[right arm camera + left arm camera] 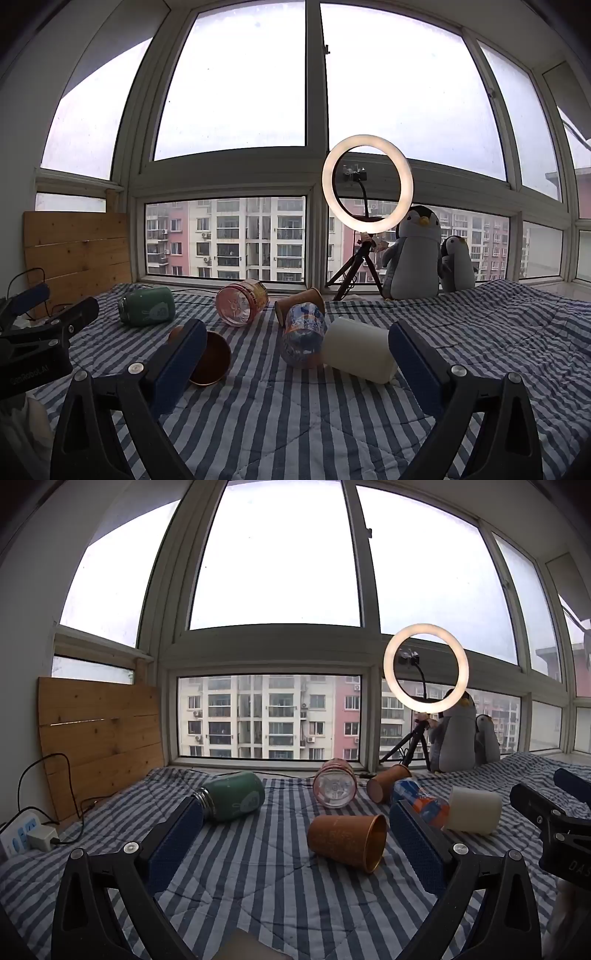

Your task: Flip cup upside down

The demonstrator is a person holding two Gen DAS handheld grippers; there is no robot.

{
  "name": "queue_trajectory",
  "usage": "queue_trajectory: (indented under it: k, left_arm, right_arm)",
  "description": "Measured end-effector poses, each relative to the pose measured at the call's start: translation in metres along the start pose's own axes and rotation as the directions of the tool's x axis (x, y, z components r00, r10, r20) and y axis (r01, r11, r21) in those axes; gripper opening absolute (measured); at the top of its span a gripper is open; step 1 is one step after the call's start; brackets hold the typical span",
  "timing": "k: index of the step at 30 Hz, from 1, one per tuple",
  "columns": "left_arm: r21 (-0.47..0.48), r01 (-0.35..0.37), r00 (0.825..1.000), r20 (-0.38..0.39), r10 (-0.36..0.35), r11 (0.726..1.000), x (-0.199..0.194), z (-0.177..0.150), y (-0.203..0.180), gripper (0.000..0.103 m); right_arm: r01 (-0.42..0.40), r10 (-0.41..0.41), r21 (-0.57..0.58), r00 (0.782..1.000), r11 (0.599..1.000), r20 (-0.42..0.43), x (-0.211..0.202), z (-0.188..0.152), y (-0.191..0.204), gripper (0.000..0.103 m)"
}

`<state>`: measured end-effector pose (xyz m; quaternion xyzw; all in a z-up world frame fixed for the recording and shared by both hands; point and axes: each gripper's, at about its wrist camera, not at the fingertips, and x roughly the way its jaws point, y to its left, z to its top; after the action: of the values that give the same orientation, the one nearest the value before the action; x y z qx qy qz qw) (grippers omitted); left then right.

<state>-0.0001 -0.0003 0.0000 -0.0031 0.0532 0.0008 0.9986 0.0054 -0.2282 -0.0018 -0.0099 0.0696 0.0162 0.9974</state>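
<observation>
A striped quilt (280, 897) covers the bed below the window, with a wooden board (99, 734) leaning at its left end. By the glass stand a lit ring light (426, 668) on a tripod and two plush penguins (419, 254). Several containers lie toppled on the quilt: a green flask (236, 799), a pink clear jar (334, 788), a white cup (474, 810) touching a blue-orange bottle (421, 803), and a second copper cup (388, 782) behind. The copper cup (347, 842) lies on its side in the middle, mouth facing right, shiny inside, speckled outside. The left gripper (295, 849) hangs spread wide around it, not touching. The right gripper (297, 365) is likewise spread, empty, before the bottle and white cup.
</observation>
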Motion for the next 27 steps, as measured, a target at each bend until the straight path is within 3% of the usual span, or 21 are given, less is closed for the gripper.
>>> queue_trajectory:
  k: [27]
  left_arm:
    - [-0.005,0.001,1.0,-0.007,-0.001,1.0,0.0002,0.0,0.0,0.102]
  right_arm:
    - [-0.001,0.001,0.007,1.0,1.0,0.013,0.0003,-0.0001,-0.0008,0.1]
